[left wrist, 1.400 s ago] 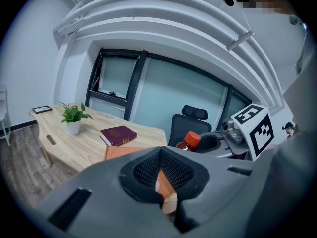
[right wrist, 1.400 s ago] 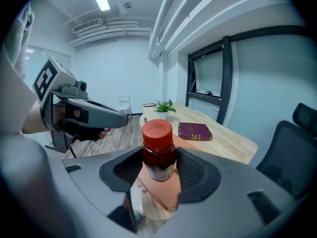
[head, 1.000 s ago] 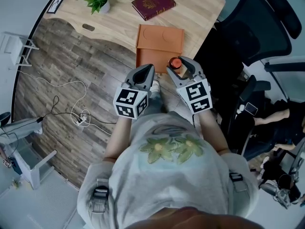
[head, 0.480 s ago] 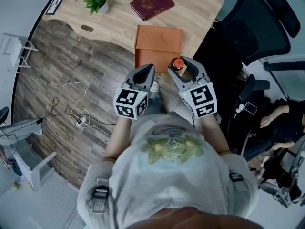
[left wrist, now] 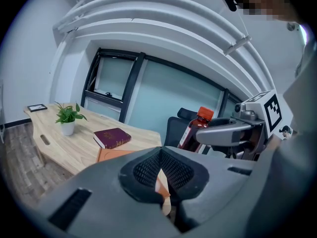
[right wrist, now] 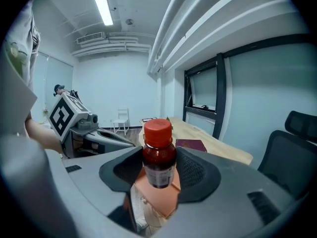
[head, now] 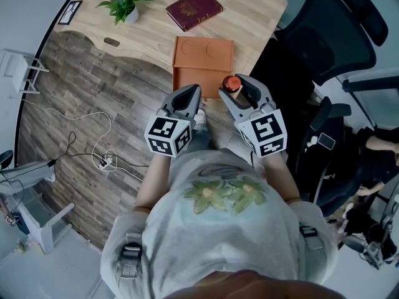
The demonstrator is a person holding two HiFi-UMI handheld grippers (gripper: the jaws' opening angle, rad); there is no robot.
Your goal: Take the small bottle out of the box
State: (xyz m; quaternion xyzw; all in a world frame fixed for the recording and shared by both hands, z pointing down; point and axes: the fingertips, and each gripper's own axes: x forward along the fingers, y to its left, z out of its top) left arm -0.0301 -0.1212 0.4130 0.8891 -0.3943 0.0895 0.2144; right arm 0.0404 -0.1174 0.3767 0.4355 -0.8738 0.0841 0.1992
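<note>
Little changed, right tool [head: 237, 90] still clamping small bottle [head: 231, 83] near box [head: 203, 58], left tool [head: 189, 94] closed, empty

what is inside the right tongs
A small bottle with an orange-red cap and dark contents, clamped between the pads of the right tongs. The pads cover the parts of its sides that they grip.

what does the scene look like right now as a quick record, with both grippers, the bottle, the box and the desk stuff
right gripper: shut on small bottle
small bottle: dark red, orange cap, upright, held in the air, out of the box
left gripper: shut, empty
box: orange, flat, on the desk at the person's side
desk: light wood, also holds maroon book and potted plant
</note>
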